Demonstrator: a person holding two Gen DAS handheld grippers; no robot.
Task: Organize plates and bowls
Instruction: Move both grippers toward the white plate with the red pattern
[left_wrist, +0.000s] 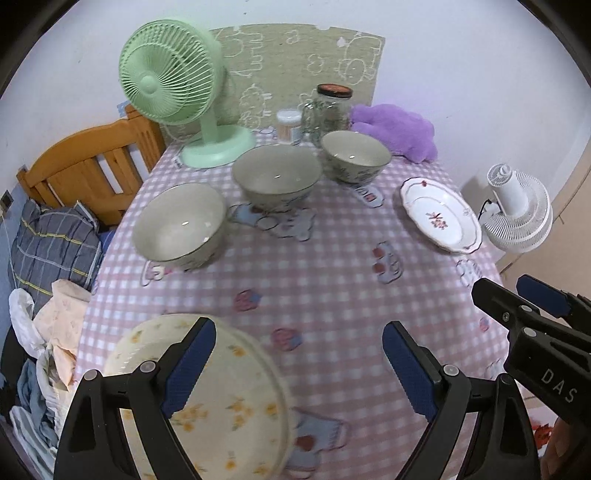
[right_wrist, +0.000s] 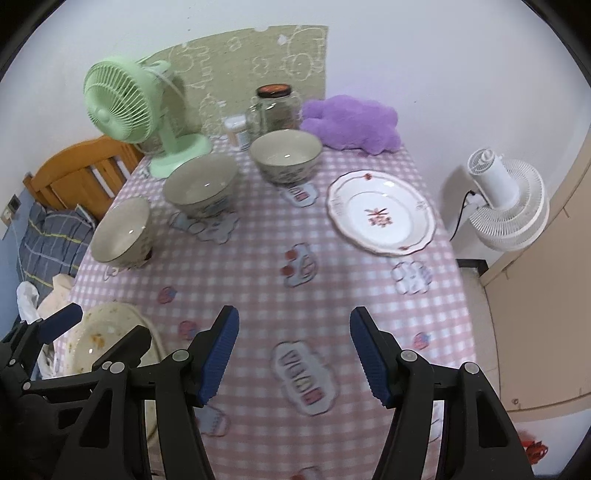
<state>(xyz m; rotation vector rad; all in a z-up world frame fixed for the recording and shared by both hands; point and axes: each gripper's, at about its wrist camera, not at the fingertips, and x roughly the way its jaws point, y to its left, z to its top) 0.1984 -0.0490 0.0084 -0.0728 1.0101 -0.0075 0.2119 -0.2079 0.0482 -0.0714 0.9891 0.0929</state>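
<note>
Standing apart with nothing between the pads, the left gripper (left_wrist: 299, 363) hangs above the pink-checked tablecloth (left_wrist: 317, 280); its left finger (left_wrist: 192, 365) overlaps the yellow-flowered plate (left_wrist: 229, 402) in view, contact not determinable.

Right gripper (right_wrist: 294, 356): jaws parted, only cloth showing between the blue pads; no item held.

Task items, left wrist view:
- Yellow-flowered plate, cream, at 7 o'clock, near table edge, blurred.
- White plate (left_wrist: 439, 216) with red floral centre and scalloped rim, at 2 o'clock, lying flat near the right table edge.
- Near bowl (left_wrist: 181, 225), grey-green, at 10 o'clock, upright.
- Middle bowl (left_wrist: 275, 177), at 12 o'clock, upright, apart from the near bowl.
- Far bowl (left_wrist: 354, 155), at 1 o'clock, upright, just before the glass jar (left_wrist: 330, 109).

Other items:
- Green desk fan (left_wrist: 173, 77), at 11 o'clock, on the table's far left corner.
- Purple plush (left_wrist: 397, 129), at the far right corner, against the wall.
- White fan (left_wrist: 517, 210), off the table at 3 o'clock.
- Wooden bed frame (left_wrist: 88, 166), at 9 o'clock, beside the table.
</note>
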